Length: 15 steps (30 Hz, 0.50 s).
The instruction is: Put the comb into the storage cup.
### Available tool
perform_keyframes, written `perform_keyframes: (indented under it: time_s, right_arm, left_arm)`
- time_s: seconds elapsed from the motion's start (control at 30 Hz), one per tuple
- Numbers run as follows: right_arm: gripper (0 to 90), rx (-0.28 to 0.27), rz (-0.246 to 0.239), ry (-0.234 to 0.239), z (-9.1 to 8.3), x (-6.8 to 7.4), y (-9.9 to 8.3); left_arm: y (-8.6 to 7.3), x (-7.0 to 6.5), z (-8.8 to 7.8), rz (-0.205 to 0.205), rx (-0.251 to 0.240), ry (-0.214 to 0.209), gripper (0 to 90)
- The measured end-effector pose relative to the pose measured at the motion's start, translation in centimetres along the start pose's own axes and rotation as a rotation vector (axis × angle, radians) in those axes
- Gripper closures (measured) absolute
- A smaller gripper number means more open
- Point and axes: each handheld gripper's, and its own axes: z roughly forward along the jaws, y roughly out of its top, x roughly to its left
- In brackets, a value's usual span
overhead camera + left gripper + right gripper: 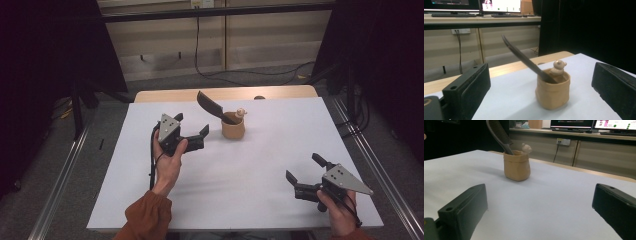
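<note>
the tan cup [233, 129] with a dark comb [209, 104] stands just right of the left claw [191, 126], jaws wide, empty; right claw [303, 168] well apart, also gaping, empty

The high view looks forward and down from above the person's side, taking in the whole white tabletop [240, 200]. The left gripper view sits low, close to the tan cup [552, 93], facing it and the desks behind. The right gripper view also sits low but farther off, facing the same tan cup [517, 166]. All three share that cup [233, 128].
</note>
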Motion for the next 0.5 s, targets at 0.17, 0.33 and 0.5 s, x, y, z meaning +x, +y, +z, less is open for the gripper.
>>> perform_keyframes:
  time_s: [0.17,0.33,0.5]
  right_arm:
    - [0.0,-0.004,-0.001,-0.008,0.0,0.0,0.0]
    - [0.0,-0.005,-0.006,-0.012,0.0,0.0,0.1]
    - [0.0,-0.006,-0.008,-0.012,-0.1,0.0,0.1]
  left_arm:
    - [-0.4,0.1,-1.2,0.017,-0.003,0.001,2.0]
    - [-1.0,0.3,-2.2,0.018,-0.017,-0.004,1.0]
    - [-1.6,0.5,-3.1,0.015,-0.011,0.015,0.8]
